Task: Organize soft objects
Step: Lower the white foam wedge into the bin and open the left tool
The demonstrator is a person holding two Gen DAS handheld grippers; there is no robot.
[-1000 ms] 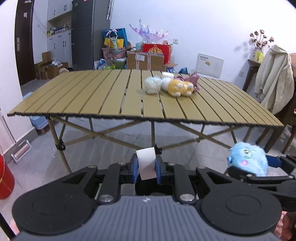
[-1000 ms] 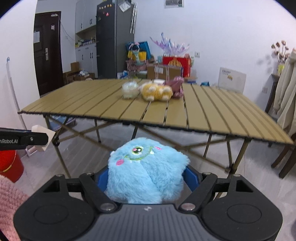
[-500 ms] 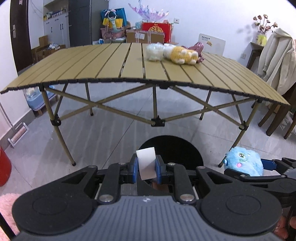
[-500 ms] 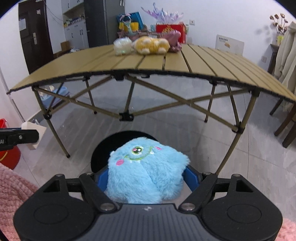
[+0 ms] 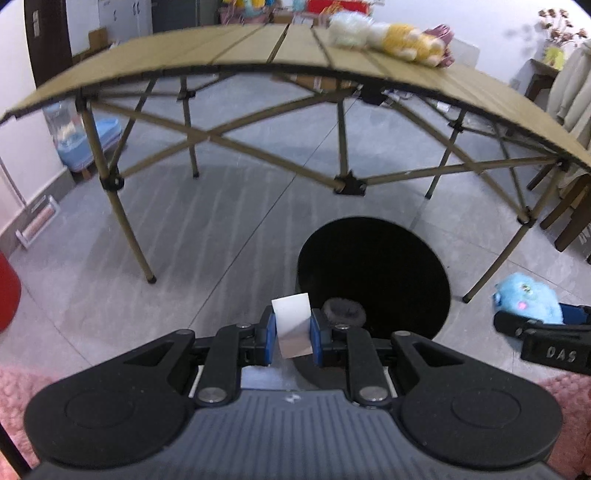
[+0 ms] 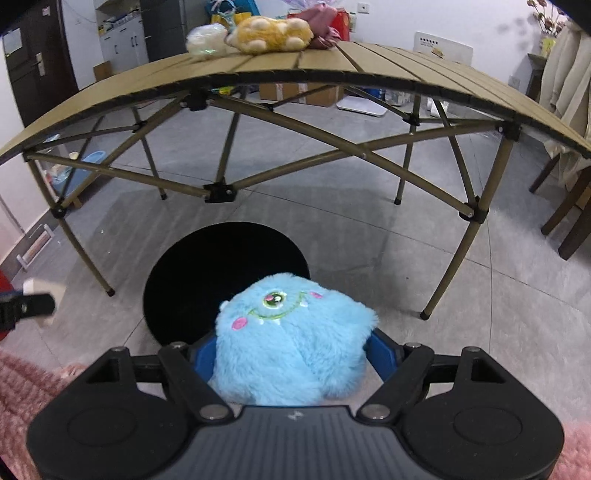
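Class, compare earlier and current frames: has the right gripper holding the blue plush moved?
Yes. The right gripper with the blue plush has dropped below the table edge, toward the black bin.

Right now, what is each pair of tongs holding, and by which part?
Right tongs grip the blue plush monster across its lower body, face up. Left tongs pinch a small white card by its lower side edges.

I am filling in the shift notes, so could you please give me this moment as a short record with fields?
left tool: shut on a white block
right tool: shut on a blue plush monster
container: black round bin on the floor, below and ahead of both tools
bin contents: one dark fuzzy item visible near its rim
folding table: yellow plush, pale plush, pink item grouped together
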